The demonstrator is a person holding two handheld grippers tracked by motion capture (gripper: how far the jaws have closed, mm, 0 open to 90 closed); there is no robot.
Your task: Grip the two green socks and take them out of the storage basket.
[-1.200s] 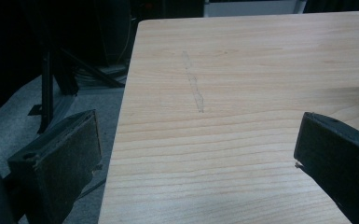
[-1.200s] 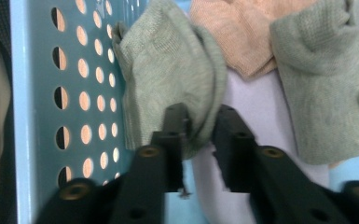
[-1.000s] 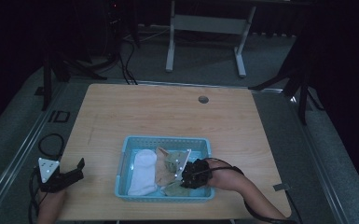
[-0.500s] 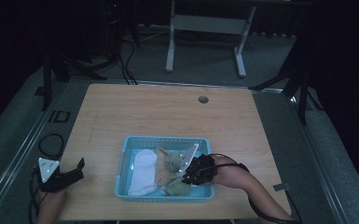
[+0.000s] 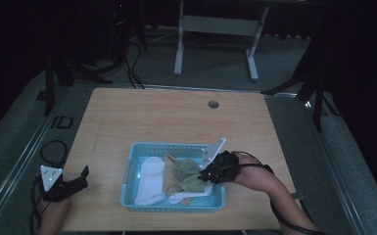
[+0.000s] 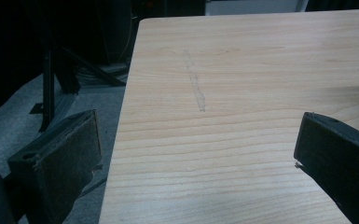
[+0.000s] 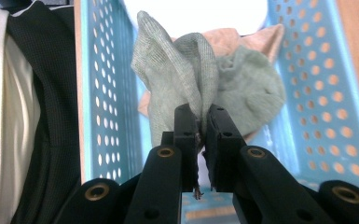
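Socks mostly lay in the blue basket (image 5: 129, 169) while the right gripper (image 7: 204, 122) pinched the green sock (image 7: 186, 79) above it, left gripper (image 6: 196, 154) spread empty over the table (image 6: 242, 60).

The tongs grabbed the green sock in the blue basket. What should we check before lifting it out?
1. Right tongs pinched shut on the grey-green knitted sock: ok.
2. Only one cloth in the pinch: ok, in the right gripper view.
3. Sock free of the peach cloth beneath: cannot tell.
4. Blue perforated plastic basket flat on the wooden table: ok.
5. Left tongs open, away from the basket: ok.
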